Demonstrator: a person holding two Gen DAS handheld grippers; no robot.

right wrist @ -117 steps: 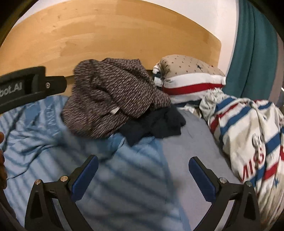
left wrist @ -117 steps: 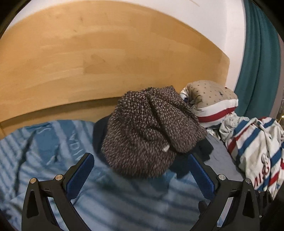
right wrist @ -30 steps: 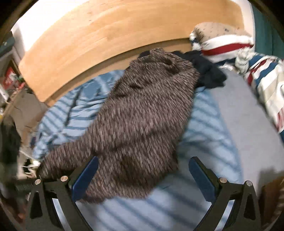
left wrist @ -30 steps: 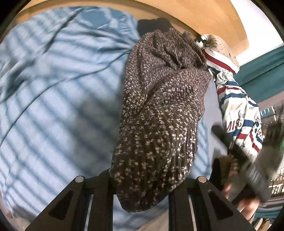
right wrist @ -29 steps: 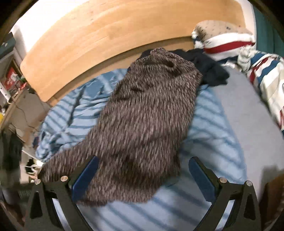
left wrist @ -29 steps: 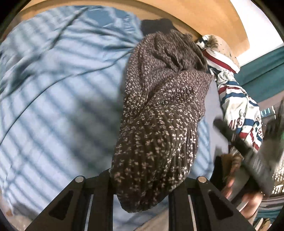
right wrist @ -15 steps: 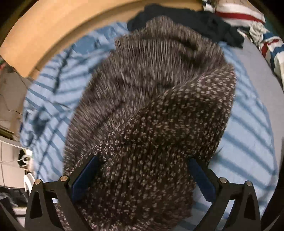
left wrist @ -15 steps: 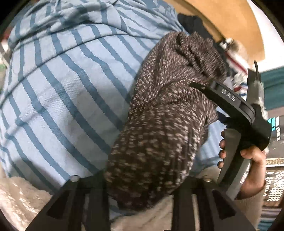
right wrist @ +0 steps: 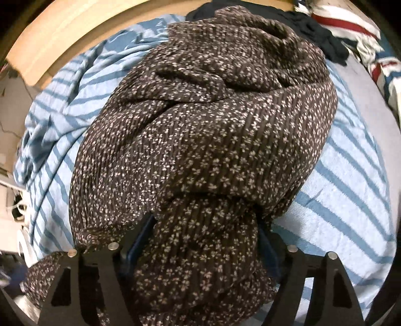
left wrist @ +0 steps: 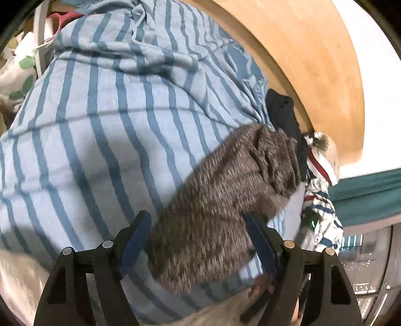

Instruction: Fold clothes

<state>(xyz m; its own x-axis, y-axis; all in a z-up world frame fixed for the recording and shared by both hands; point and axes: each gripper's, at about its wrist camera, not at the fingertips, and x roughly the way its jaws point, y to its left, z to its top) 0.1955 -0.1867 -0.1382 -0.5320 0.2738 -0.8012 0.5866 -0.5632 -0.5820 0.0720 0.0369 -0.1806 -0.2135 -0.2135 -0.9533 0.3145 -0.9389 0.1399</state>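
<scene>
1. Left wrist view: the left gripper (left wrist: 198, 240) stands with its blue-padded fingers apart. The dark flowered garment (left wrist: 225, 200) lies between them, touching the right pad; no grip on the fabric can be confirmed.
2. Right wrist view: the right gripper (right wrist: 205, 240) has both fingers pressed against a bunched neck of the same garment (right wrist: 213, 130). The gripper is closed on the cloth.
3. Garment position: it lies stretched across the blue striped bed cover (left wrist: 100, 140), running from the grippers toward the wooden headboard (left wrist: 313, 62).
4. Shown by the left view only: a teal curtain (left wrist: 366, 193), a lit display at the right edge, and a white cloth with green leaves (left wrist: 17, 72) at the left edge.
5. Shown by the right view only: the small white flower print and ribbed weave of the garment, in sharp detail.
6. Both views: a black garment (right wrist: 318, 32) beside the headboard, and red, white and blue striped bedding (right wrist: 351, 22).
7. Writing: darker blue lettering on the bed cover near the headboard, not readable.
</scene>
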